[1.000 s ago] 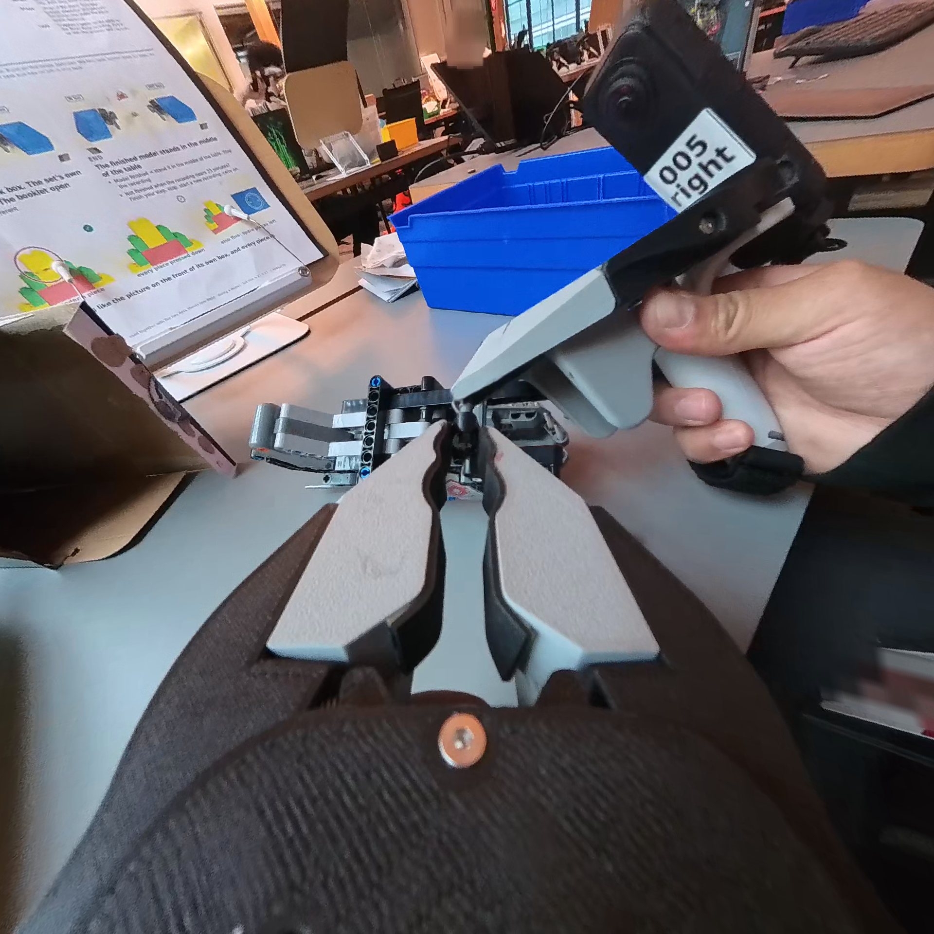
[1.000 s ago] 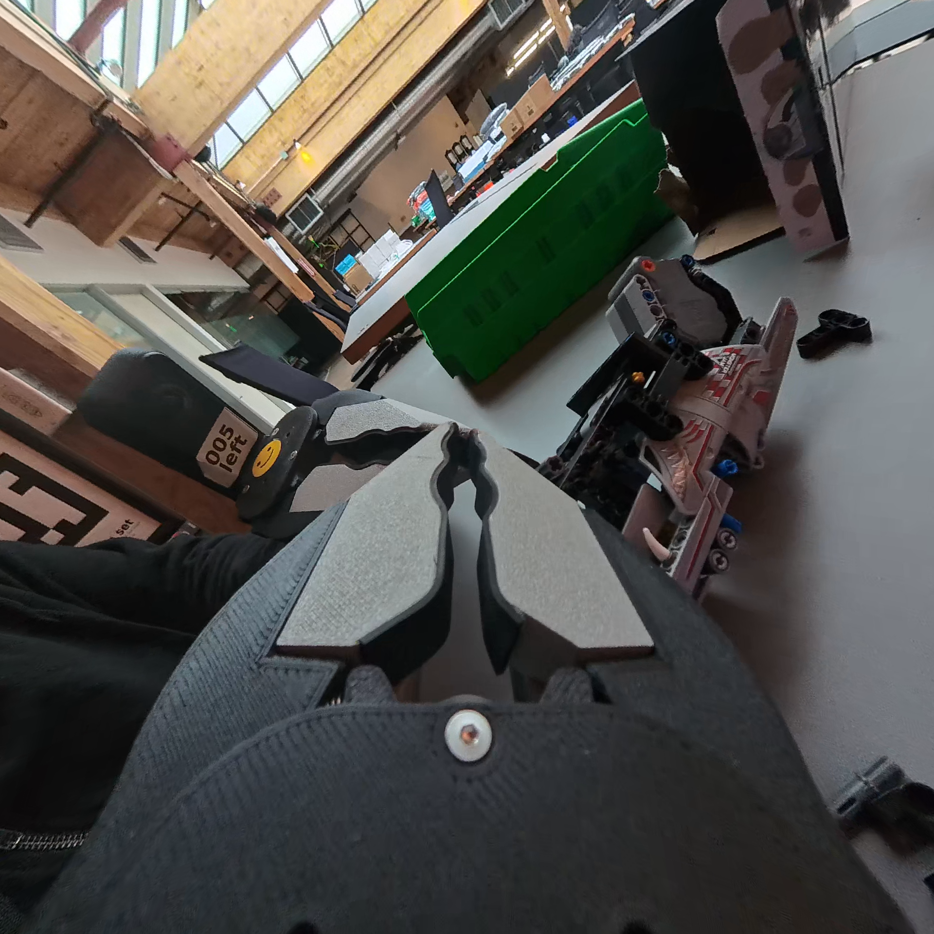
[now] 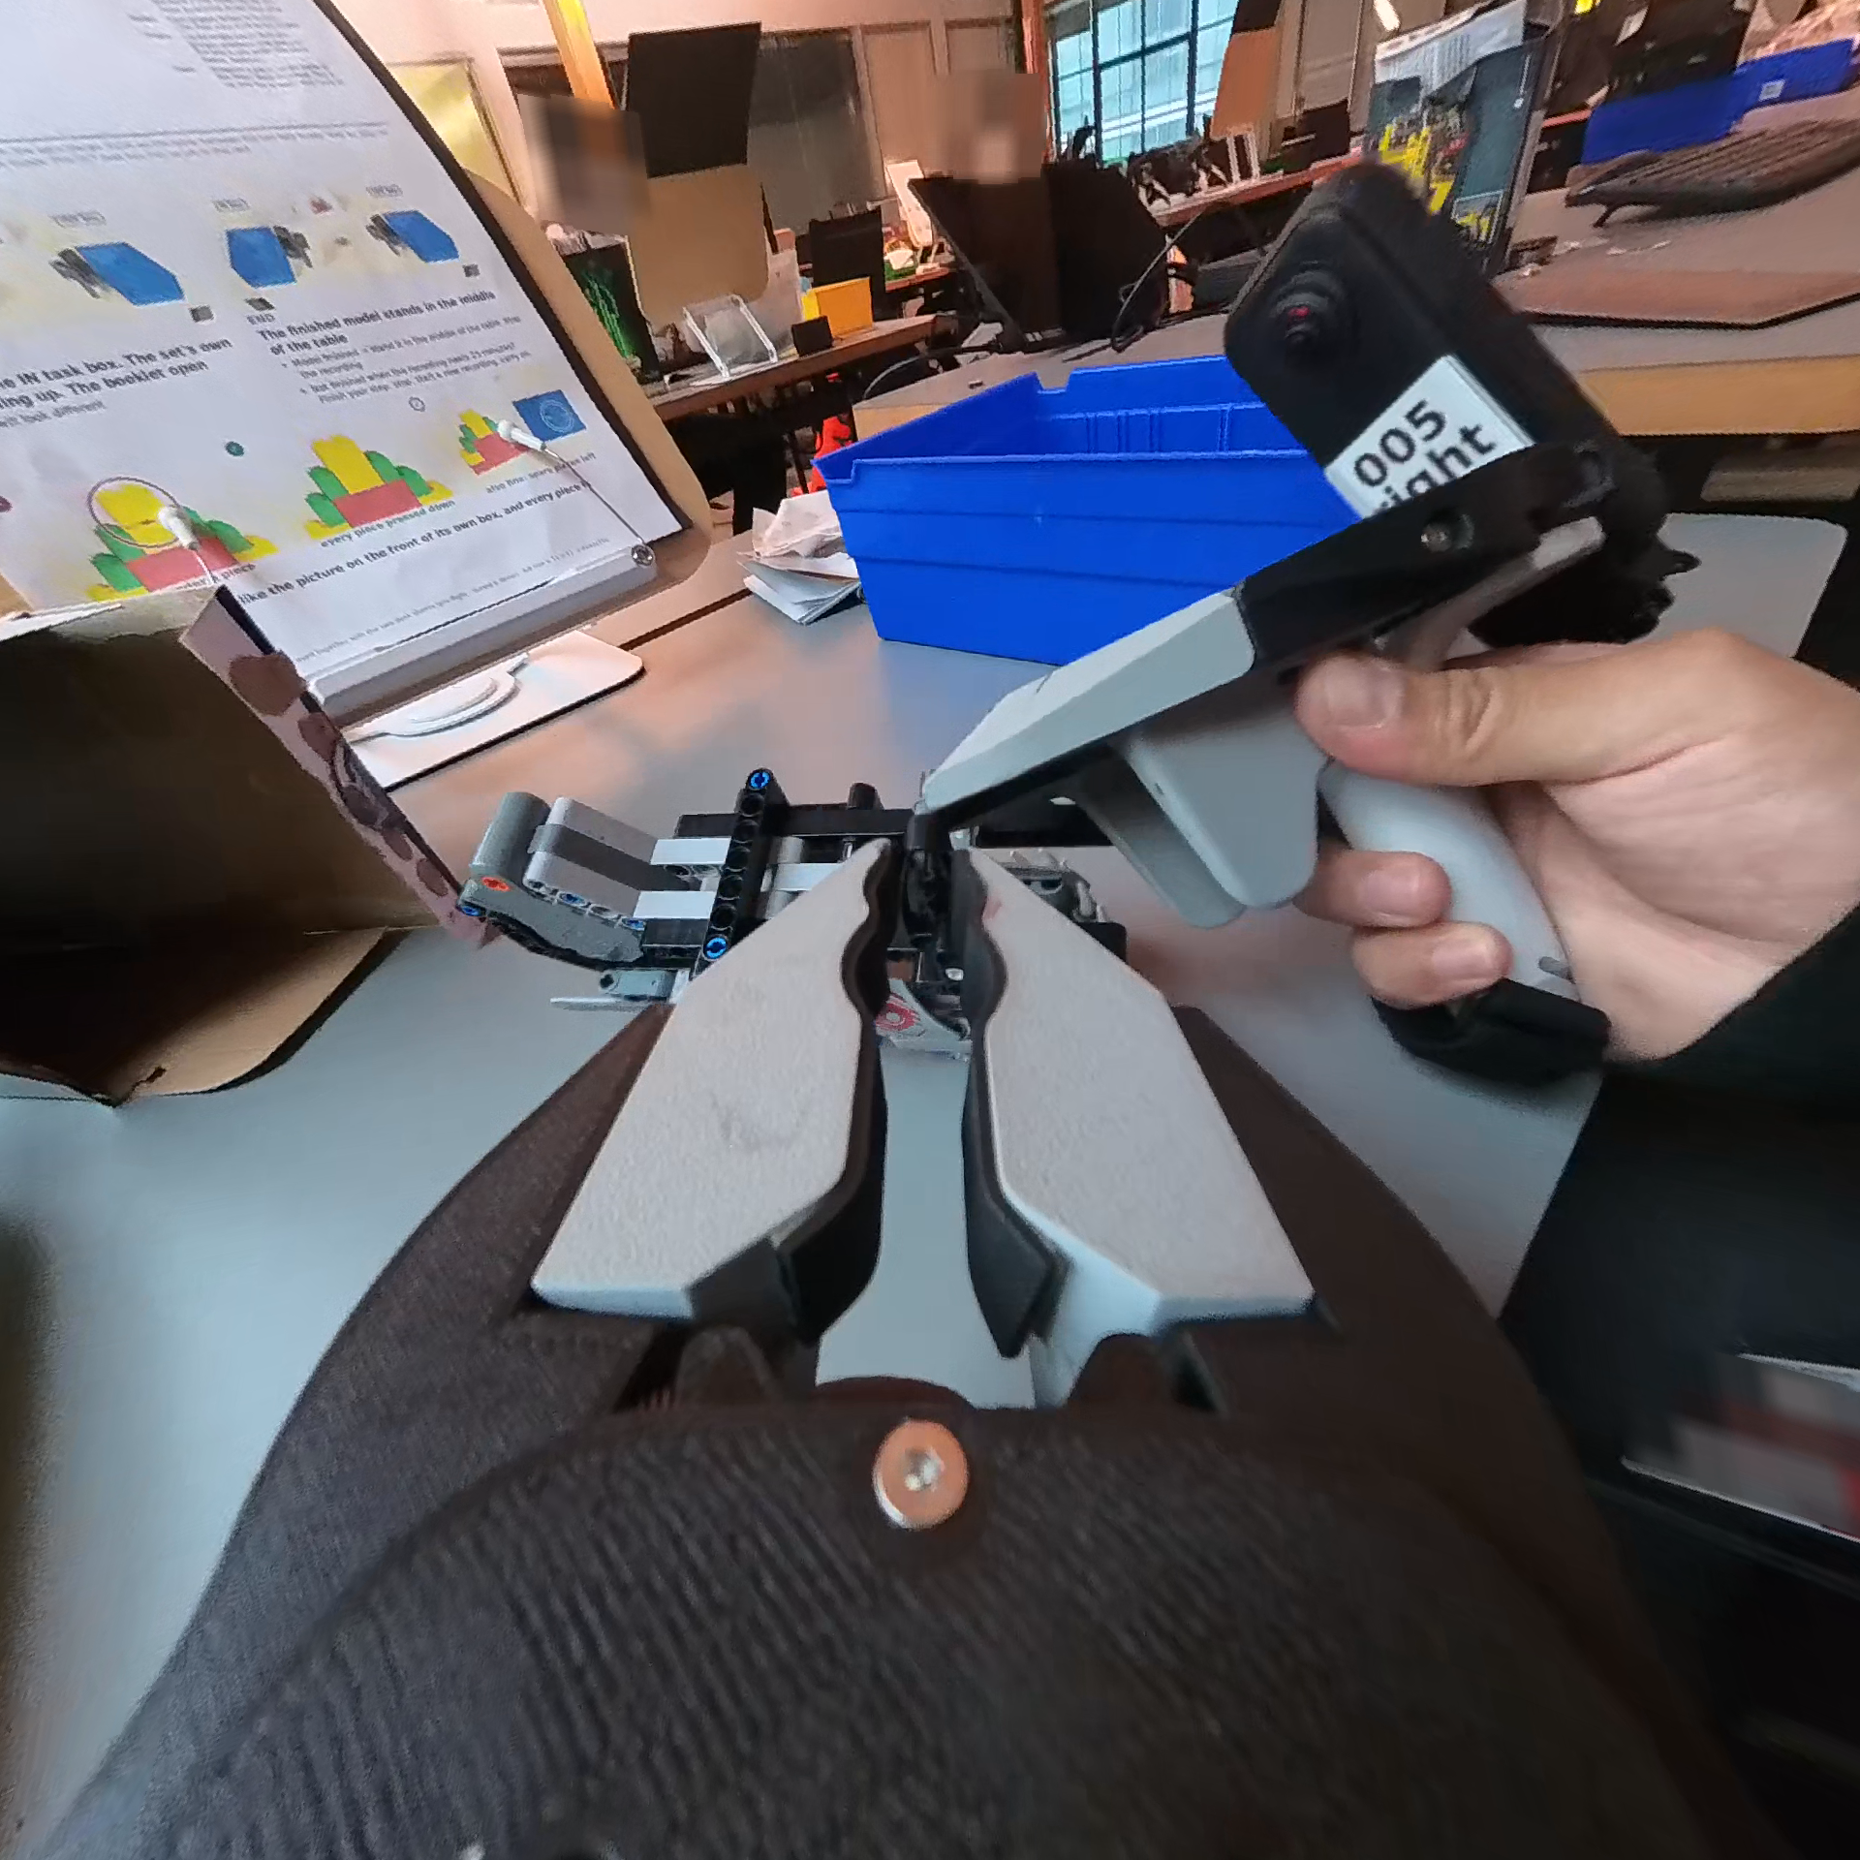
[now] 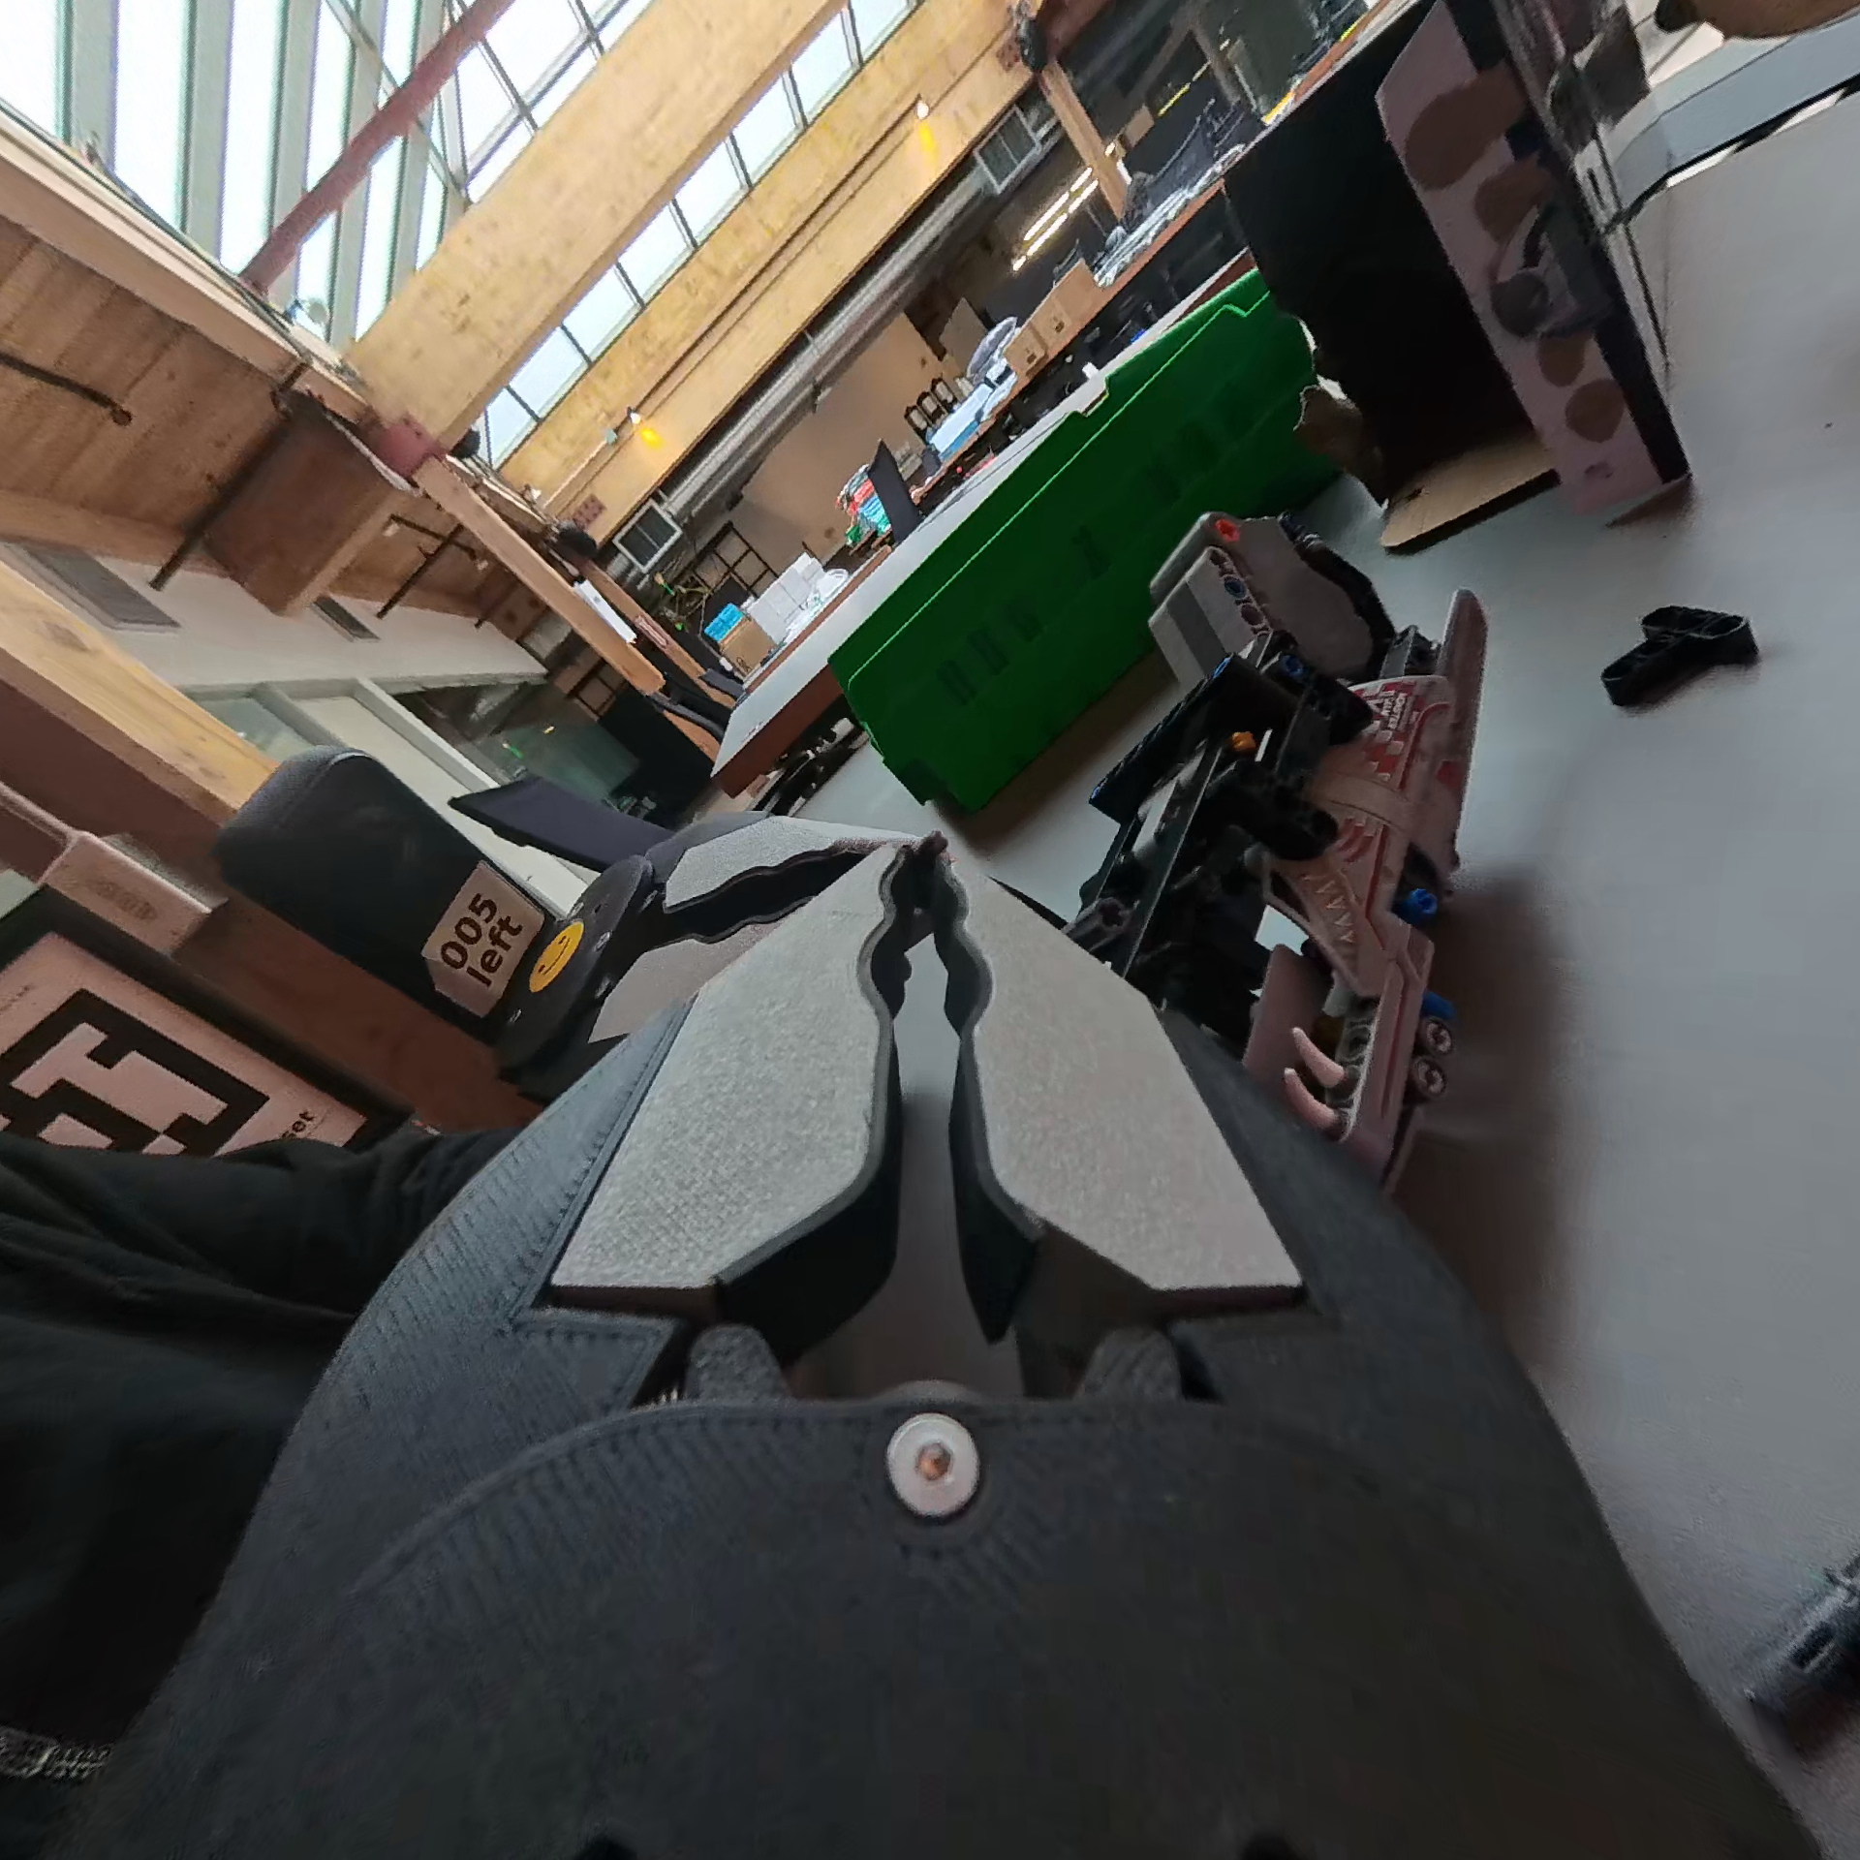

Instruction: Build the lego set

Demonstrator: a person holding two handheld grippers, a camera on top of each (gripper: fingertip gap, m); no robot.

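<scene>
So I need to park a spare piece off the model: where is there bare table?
Bare table lies right of the lego model, past the loose black piece. It is also bare between the cardboard box and the left gripper. It is crowded where the right gripper meets the model.

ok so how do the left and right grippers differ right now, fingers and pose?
Left gripper fingers show a narrow gap with a black part of the lego model between them; right gripper fingertips meet, with nothing clearly visible between them. Left lies low, roughly level with the table; right slants down from above onto the model's top. Shared: grey fingers, both tips at the same spot on the model.
</scene>
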